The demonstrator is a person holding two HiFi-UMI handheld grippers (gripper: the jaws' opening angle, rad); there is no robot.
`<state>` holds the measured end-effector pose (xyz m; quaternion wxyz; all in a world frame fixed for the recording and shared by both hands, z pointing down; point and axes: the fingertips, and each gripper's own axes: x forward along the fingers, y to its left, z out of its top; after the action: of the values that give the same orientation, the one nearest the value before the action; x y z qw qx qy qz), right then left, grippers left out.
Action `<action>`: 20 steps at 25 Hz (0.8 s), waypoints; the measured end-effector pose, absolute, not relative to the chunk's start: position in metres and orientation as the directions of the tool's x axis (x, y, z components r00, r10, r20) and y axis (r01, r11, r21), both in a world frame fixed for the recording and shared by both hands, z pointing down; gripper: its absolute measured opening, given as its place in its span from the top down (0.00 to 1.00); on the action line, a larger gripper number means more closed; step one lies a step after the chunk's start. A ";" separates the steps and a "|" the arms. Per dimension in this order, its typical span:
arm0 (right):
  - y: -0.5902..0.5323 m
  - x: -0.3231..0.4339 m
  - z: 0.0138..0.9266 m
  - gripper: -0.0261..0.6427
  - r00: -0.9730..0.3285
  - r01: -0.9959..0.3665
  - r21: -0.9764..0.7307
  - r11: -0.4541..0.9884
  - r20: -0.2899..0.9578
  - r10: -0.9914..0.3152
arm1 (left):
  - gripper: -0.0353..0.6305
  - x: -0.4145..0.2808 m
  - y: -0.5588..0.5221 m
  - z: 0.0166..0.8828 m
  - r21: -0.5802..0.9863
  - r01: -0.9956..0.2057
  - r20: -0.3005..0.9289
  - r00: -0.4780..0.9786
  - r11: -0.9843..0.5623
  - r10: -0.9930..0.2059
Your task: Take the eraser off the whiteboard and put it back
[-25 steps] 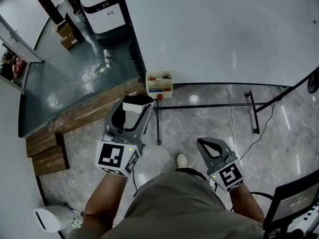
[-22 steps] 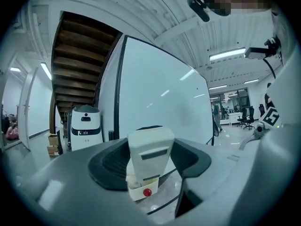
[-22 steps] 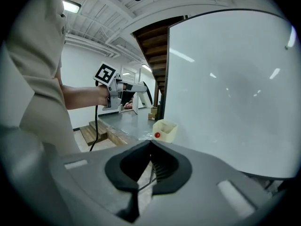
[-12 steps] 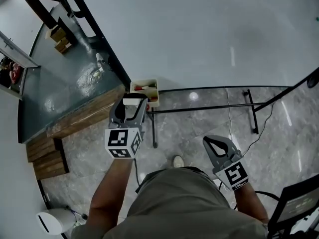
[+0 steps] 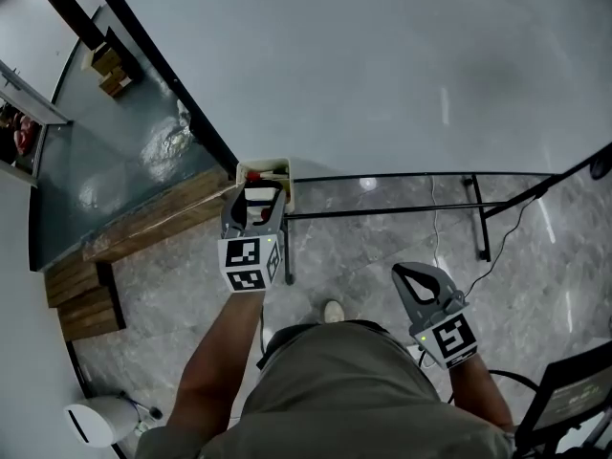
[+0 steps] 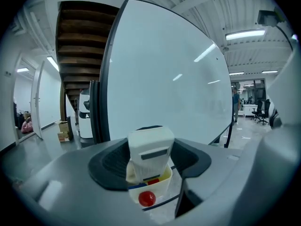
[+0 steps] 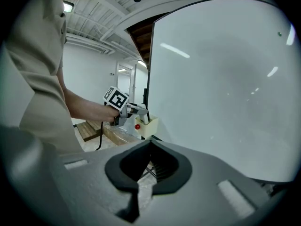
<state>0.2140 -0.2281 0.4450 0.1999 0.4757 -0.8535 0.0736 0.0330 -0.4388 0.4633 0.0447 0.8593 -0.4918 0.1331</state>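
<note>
eraser (image 6: 149,149) @ bin (image 6: 163,188); red obj (image 6: 152,181) inside

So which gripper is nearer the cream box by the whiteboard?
Left. The left gripper, holding the eraser, is right at the box, just above it. The right gripper, shut and empty, hangs well back, apart from it.

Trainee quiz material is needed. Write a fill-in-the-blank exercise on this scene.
1. The left gripper holds a white ____ between its jaws.
2. The right gripper has its jaws ____, with nothing between them.
3. A small ____ ball sits on the side of the box just beyond the held thing.
4. In the head view, that box is at the bottom ____ corner of the whiteboard.
Missing words: eraser; shut; red; left.
</note>
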 end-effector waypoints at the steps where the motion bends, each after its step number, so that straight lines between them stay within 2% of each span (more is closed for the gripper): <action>1: -0.228 0.216 0.444 0.96 -0.466 -0.842 0.063 0.536 0.414 -0.782 | 0.54 0.035 -0.440 0.465 -0.057 -0.858 0.278 0.477 -0.510 -0.834; 20: -0.229 0.211 0.453 0.96 -0.472 -0.831 0.063 0.553 0.445 -0.761 | 0.54 0.039 -0.442 0.508 -0.062 -0.874 0.319 0.441 -0.483 -0.839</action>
<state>0.2114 -0.2287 0.4527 0.2164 0.4659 -0.8541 0.0811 0.0386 -0.4421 0.5078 0.0560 0.8470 -0.5056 0.1546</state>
